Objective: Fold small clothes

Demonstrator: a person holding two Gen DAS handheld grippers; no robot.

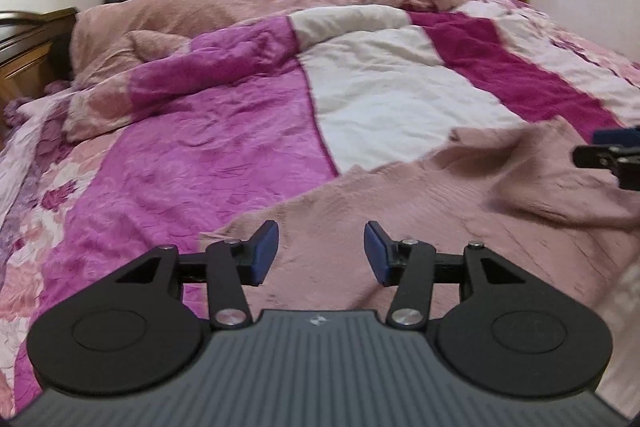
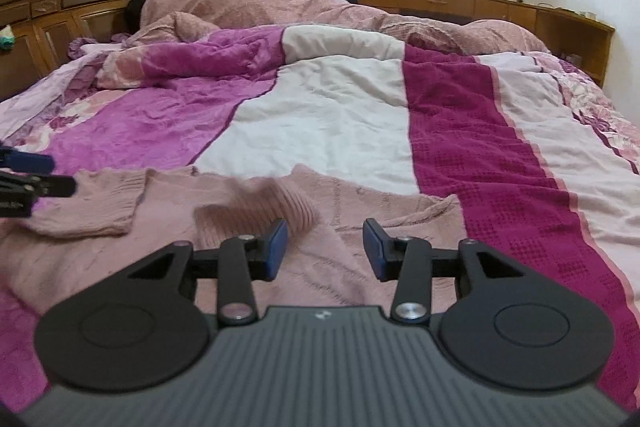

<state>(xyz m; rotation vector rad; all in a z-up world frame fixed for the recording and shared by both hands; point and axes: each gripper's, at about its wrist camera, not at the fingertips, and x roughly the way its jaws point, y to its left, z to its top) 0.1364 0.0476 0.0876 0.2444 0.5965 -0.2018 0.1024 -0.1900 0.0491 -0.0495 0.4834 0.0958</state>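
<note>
Striped bedspread under rumpled pink knit sweater, both grippers agape, empty.

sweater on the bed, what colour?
Dusty pink knit sweater; clearest in the right wrist view.

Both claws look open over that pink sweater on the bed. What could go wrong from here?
1. The sweater lies on a rumpled quilt; a low pinch by the left gripper or right gripper might catch the bedding too.
2. The folded-in sleeves lie loose, so lifting the body could let them slide out and undo the fold.
3. The grippers work close together, so they might bump.
</note>
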